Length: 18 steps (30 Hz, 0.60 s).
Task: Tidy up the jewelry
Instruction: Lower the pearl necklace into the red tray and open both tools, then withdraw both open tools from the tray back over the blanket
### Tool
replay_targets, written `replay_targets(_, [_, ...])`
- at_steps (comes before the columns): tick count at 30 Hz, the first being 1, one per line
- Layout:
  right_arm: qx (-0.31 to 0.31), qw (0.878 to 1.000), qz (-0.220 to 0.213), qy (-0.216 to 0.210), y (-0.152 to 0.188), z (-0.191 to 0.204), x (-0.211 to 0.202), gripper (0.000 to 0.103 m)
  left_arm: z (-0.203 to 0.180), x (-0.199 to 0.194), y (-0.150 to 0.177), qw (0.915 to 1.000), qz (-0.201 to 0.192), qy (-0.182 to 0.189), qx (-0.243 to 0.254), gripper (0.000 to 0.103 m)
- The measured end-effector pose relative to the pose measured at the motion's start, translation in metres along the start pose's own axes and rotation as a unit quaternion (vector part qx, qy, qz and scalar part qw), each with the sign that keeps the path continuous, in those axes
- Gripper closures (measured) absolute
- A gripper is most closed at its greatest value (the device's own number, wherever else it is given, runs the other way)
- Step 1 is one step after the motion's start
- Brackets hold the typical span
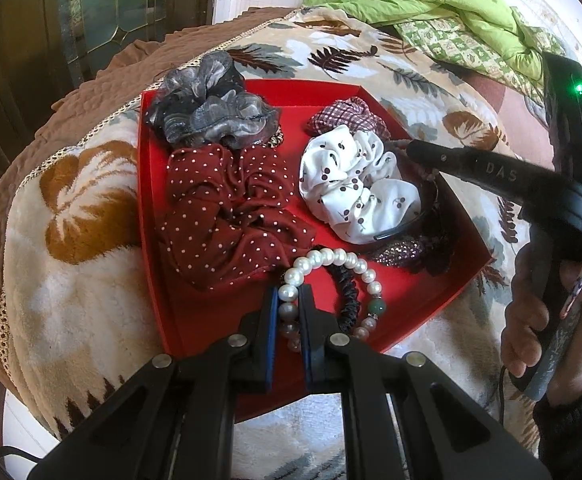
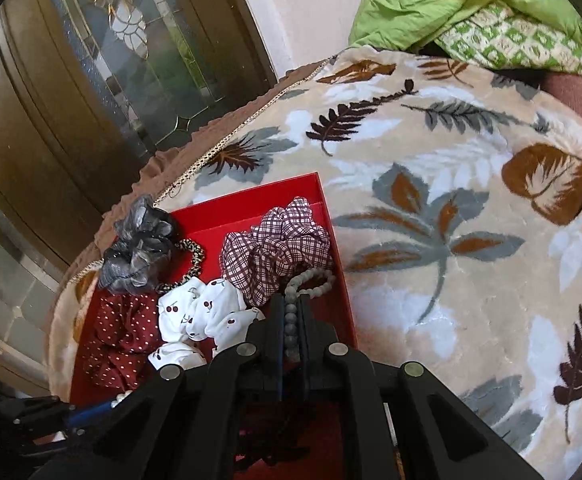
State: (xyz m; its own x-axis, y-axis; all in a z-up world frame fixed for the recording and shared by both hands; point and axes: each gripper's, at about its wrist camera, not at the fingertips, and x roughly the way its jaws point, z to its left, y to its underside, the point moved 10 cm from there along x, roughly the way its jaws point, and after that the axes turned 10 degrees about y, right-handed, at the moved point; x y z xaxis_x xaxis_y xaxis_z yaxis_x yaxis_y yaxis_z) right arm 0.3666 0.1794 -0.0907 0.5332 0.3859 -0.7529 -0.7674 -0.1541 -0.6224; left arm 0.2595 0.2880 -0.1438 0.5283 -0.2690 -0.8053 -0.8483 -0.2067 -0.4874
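A red tray [image 1: 371, 292] lies on a leaf-patterned blanket and holds scrunchies and bracelets. My left gripper [image 1: 289, 300] is shut on a white pearl bracelet [image 1: 323, 260] at the tray's near side, beside a black elastic band [image 1: 349, 296]. My right gripper [image 2: 292, 308] is shut on a grey bead bracelet [image 2: 311, 280] next to the plaid scrunchie [image 2: 279, 240]. In the left wrist view the right gripper [image 1: 415, 148] reaches over the white cherry scrunchie [image 1: 355, 188]. A dark red dotted scrunchie [image 1: 231, 216] and a grey one [image 1: 211, 104] lie left.
The tray [image 2: 251, 208] sits near the blanket's edge [image 1: 91, 128], beyond which is a wooden glass-paned door [image 2: 91, 80]. A green quilt [image 1: 431, 0] is bunched at the far right. A dark headband [image 1: 411, 224] and sparkly piece [image 1: 403, 252] lie in the tray's right corner.
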Motion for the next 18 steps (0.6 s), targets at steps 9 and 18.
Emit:
replay_targets(9, [0.019, 0.999, -0.009, -0.024, -0.006, 0.0, -0.023, 0.093, -0.002, -0.003, 0.002, 1.0, -0.004, -0.005, 0.002, 0.088])
replay_targets(18, [0.041, 0.998, -0.037, -0.033, 0.011, -0.004, -0.085, 0.057, -0.012, -0.019, -0.002, 0.9974, -0.047, -0.035, 0.043, 0.065])
